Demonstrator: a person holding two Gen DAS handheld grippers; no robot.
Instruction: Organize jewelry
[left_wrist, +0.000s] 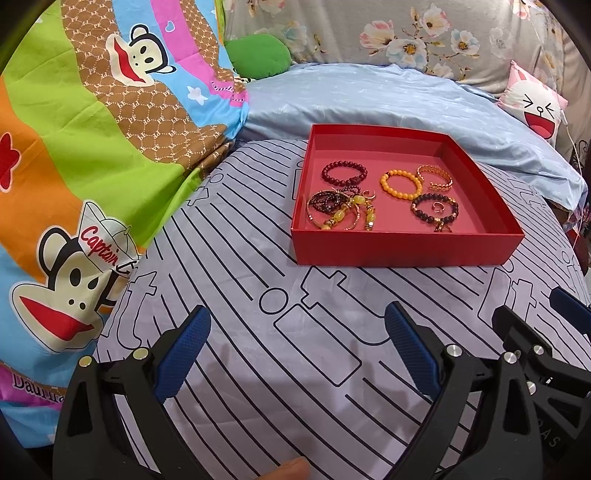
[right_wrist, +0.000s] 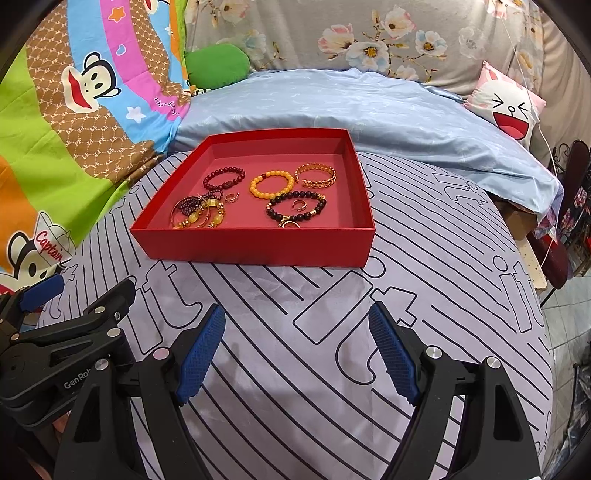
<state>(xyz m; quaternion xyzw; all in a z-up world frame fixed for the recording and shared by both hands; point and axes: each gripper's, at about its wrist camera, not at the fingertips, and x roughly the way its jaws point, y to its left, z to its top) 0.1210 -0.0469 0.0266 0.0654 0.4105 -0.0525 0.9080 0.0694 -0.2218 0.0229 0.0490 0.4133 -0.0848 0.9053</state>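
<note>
Your red box (left_wrist: 406, 247) sits on the bed's striped sheet (left_wrist: 295, 369), open-topped with low walls and a pink floor, just ahead of both tongs. Inside it, at the back left, lies a dark red bead bracelet (left_wrist: 344, 173). To its right sits an orange bead bracelet (left_wrist: 400, 185), and right of that a gold chain cuff (left_wrist: 435, 178) that lies close against it. In front of the orange one lies a dark bead bracelet (left_wrist: 436, 208) with a small ring (left_wrist: 438, 207) inside its loop and a gold charm at its near edge. The front left corner holds a tangled heap (left_wrist: 341, 210) of dark beads, yellow beads and gold hoops; you cannot tell the pieces apart there. A small open ring (right_wrist: 232, 197) lies just behind that heap.

Your left tongs (left_wrist: 295, 350) stand wide open with nothing between the blue pads, above bare sheet. Your right tongs (right_wrist: 297, 354) are likewise spread wide and hold nothing. The two sit side by side, close together.

Between the tongs and the box's near wall the sheet lies flat and bare. A cartoon quilt (left_wrist: 74, 166) rises to the left, clear of the box, and a light blue duvet (left_wrist: 369, 99) comes up close to the box's far wall. On the right, in the right wrist view, the bed edge drops away to a tiled floor (right_wrist: 561, 314).
</note>
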